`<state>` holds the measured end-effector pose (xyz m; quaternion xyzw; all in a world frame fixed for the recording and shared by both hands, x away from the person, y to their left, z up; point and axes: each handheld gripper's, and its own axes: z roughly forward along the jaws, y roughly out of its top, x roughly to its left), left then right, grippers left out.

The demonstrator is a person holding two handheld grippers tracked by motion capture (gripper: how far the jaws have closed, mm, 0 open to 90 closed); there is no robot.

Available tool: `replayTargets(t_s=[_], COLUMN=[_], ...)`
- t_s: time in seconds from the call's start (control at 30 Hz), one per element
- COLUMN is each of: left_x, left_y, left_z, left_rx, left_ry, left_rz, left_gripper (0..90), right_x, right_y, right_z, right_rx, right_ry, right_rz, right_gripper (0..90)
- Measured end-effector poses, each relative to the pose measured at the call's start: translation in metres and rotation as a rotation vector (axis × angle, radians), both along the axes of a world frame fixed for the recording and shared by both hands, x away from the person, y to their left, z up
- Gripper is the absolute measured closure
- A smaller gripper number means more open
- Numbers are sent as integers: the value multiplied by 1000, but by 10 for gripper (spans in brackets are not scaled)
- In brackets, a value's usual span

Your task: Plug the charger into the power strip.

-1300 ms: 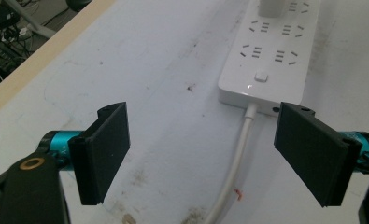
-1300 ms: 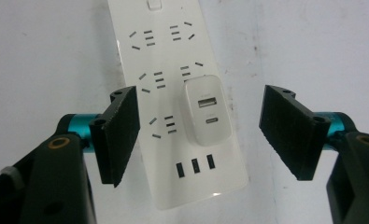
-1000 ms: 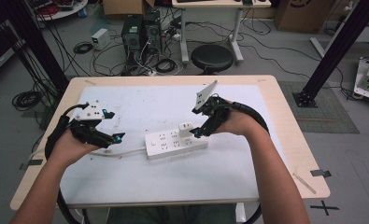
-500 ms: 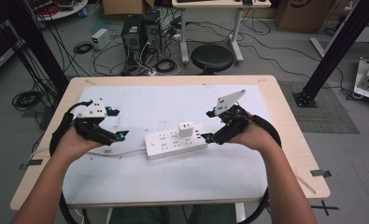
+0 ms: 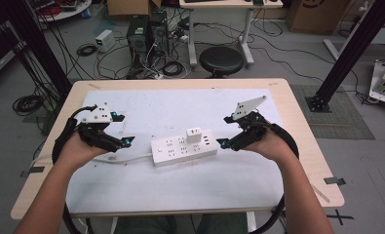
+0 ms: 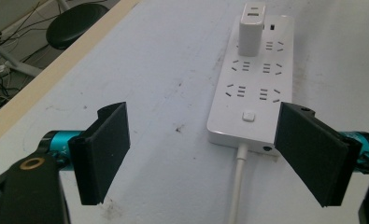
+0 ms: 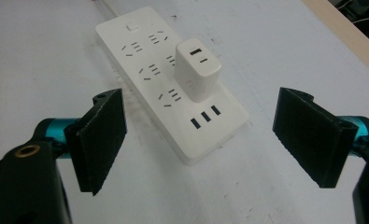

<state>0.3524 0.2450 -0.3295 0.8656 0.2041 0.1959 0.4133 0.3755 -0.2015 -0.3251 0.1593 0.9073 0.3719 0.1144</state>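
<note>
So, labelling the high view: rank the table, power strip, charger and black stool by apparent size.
1. table
2. power strip; black stool looks about alike, though it is farther away, so unranked
3. charger

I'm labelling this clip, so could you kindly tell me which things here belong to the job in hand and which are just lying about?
In the job:
- power strip
- white charger plugged into it
- left gripper, open
- right gripper, open

Lying about:
- black stool
- computer towers
- loose cables on the floor
</note>
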Motion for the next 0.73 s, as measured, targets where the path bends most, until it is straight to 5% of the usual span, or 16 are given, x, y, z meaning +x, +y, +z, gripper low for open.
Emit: replayTargets(t_s=[0.73], left_x=[1], left_y=[-3], left_z=[-2], left_rx=[14], left_ry=[10], left_rz=[3], left_gripper=[183], right_x=[3], right_y=[0], right_z=[-1], right_rx=[2], right_ry=[14], right_rz=[3], right_gripper=[181])
